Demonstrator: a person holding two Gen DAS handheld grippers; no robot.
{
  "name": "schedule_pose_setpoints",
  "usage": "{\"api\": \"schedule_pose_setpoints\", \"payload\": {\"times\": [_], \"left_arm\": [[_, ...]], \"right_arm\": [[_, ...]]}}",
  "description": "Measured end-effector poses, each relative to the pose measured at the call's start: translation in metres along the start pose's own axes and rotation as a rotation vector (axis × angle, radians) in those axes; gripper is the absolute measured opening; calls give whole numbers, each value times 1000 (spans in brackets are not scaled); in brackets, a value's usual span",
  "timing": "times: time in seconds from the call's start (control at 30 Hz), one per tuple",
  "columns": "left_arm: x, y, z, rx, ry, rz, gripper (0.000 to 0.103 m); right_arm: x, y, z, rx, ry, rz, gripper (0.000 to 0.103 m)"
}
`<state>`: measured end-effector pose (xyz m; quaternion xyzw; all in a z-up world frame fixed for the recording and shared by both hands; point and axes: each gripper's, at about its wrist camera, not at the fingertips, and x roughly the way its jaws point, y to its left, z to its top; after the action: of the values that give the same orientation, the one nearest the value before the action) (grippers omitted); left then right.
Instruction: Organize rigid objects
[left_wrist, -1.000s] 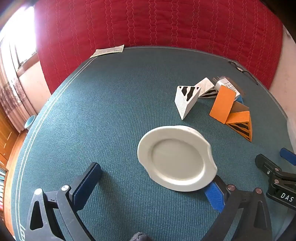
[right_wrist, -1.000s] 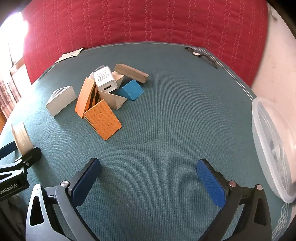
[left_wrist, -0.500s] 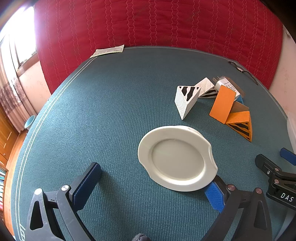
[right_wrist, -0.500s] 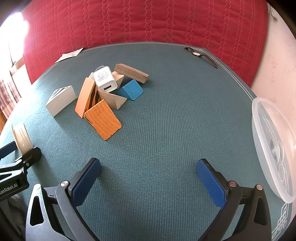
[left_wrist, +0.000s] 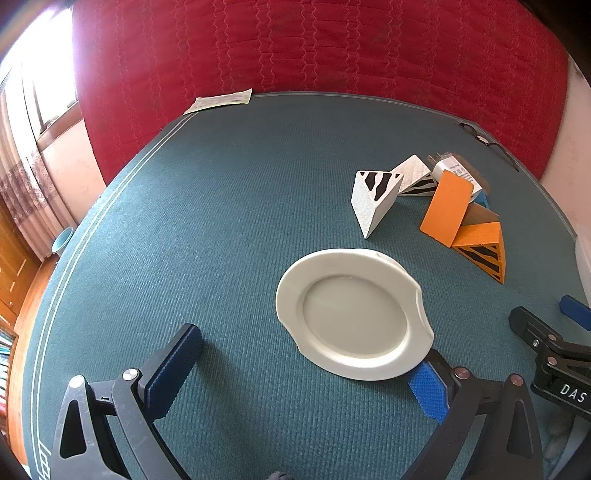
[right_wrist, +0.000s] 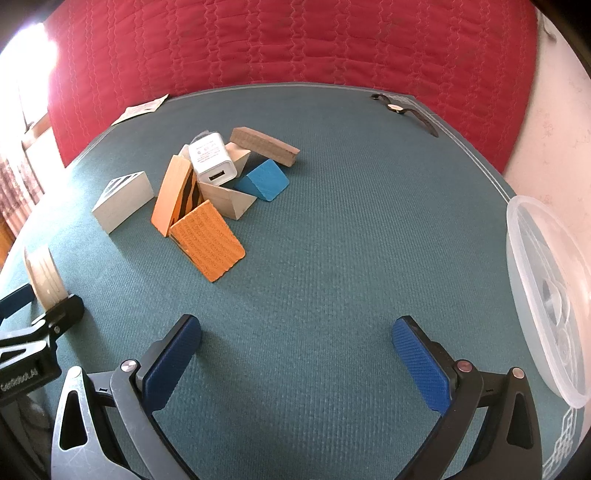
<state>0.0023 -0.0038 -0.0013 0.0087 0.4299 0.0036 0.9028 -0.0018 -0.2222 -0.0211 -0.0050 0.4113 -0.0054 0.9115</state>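
A cream plate (left_wrist: 354, 314) lies on the teal table, its near rim over my left gripper's right pad; the plate's edge also shows at the left of the right wrist view (right_wrist: 44, 277). My left gripper (left_wrist: 299, 373) is open. A pile of wedge blocks sits beyond: white striped wedge (left_wrist: 373, 199), orange blocks (left_wrist: 447, 206), and in the right wrist view orange blocks (right_wrist: 207, 240), a blue wedge (right_wrist: 264, 181), a white charger (right_wrist: 212, 158) and a brown block (right_wrist: 264, 146). My right gripper (right_wrist: 295, 362) is open and empty, well short of the pile.
A clear plastic lid or container (right_wrist: 546, 291) sits at the table's right edge. A watch (right_wrist: 402, 110) and a paper slip (left_wrist: 221, 101) lie at the far edge. A red quilted backing rises behind the table.
The plate has shifted very slightly in the left wrist view. Both grippers stay open and almost still.
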Motion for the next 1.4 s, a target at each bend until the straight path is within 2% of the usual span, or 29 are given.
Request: {"api": "schedule_pose_setpoints", "payload": {"times": [0.23,0.93,1.27,1.4], "left_arm": [[4,3,6,-9,9,0,103],[3,7,2,-1,8,-11,103],[-5,4,-3,39,12,-56,103],[-4,4,-1,29,17,-32,103]], "right_arm": [[-5,-9,-4,-96,3,77,103],[-2,-1,-3,-106,5,65,103],[-2,-2,-3,-105,5,66,103],[-2,-2,-3,-104,5,66,103]]}}
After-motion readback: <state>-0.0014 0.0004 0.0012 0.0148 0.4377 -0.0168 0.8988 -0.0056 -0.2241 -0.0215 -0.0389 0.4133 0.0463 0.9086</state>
